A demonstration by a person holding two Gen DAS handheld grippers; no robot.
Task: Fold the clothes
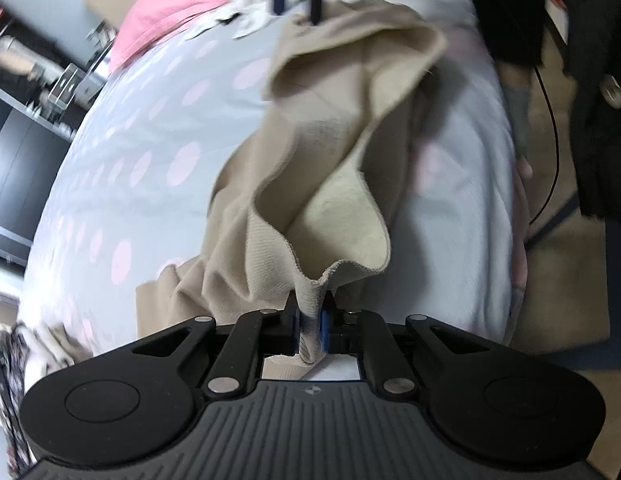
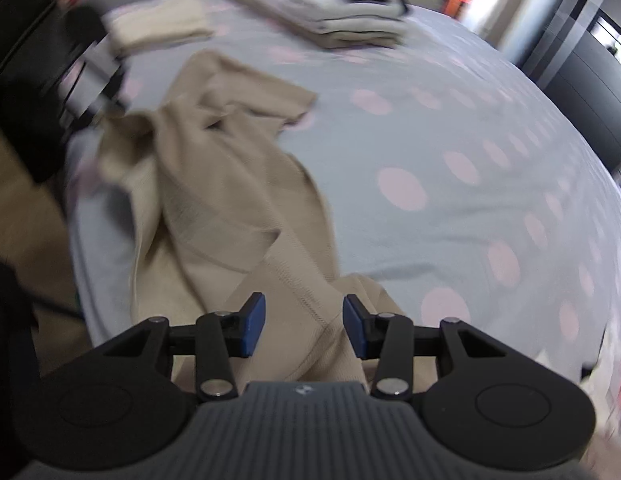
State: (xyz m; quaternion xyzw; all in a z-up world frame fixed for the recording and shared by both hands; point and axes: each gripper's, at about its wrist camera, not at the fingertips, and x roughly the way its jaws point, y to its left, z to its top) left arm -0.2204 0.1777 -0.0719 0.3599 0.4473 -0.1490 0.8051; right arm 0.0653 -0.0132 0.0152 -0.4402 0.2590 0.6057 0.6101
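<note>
Beige garment (image 1: 310, 184) pinched in left claw (image 1: 310, 320) — right claw (image 2: 304, 326) gapes above it.

The left gripper (image 1: 310, 322) is pointing steeply downward and its two jaws are standing almost together, with the blue pads (image 1: 321, 328) pressing from both sides on a bunched edge of the beige garment (image 1: 310, 184); the cloth is rising out of the narrow gap and is hanging away toward the far side. The black linkage arms of this gripper are folding inward toward the middle. The right gripper (image 2: 304, 326) is also tilting steeply down, and its jaws are standing apart, about half way. Its blue pads (image 2: 254, 326) are hovering on each side of a fold of the same garment, and they are not pressing on it.
</note>
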